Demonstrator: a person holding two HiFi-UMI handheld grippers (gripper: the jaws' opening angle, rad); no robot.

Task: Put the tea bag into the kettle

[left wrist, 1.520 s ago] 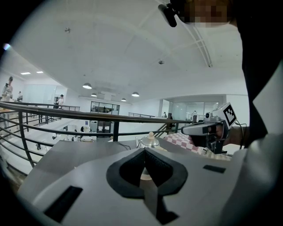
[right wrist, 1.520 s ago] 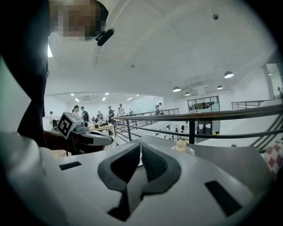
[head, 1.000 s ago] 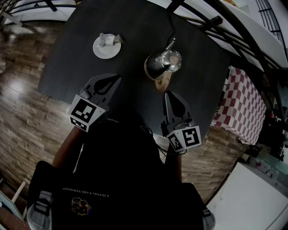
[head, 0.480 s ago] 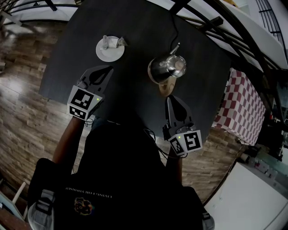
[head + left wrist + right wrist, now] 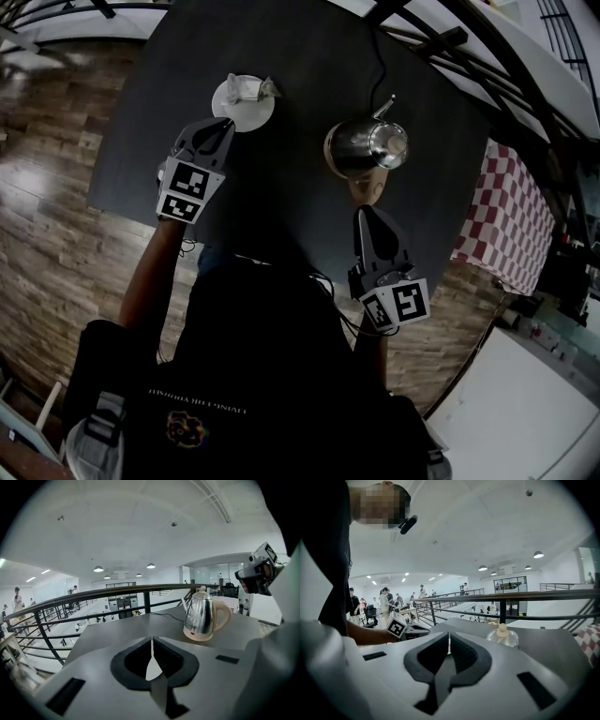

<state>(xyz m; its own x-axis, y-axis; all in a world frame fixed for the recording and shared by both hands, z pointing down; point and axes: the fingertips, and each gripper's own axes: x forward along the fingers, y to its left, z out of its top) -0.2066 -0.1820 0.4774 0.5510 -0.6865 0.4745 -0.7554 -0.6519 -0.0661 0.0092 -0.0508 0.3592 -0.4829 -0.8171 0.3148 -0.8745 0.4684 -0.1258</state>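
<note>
Table: a dark table (image 5: 281,206) carries a white saucer (image 5: 228,111) towards the far left and a steel kettle (image 5: 361,150) towards the far right, well apart from each other.
Tea bag: the tea bag (image 5: 249,90) lies on the saucer, untouched by either tool.
Kettle: it stands upright on its base with the lid (image 5: 388,146) seated on top; a cord (image 5: 380,66) runs from it towards the far edge.
Left gripper: the left gripper (image 5: 224,125) points at the near rim of the saucer, its tip just beside it. The jaws are all but together and just starting to part, with nothing between them.
Right gripper: the right gripper (image 5: 364,214) is on the near side of the kettle, just short of its handle. The jaws are pressed together and empty.
Done: nothing of the task itself; both tools appear only to be lined up with their targets.
Left to do: judging by the layout, open the jaws wider, pick the tea bag off the saucer, open the lid, and drop the bag into the kettle.
</note>
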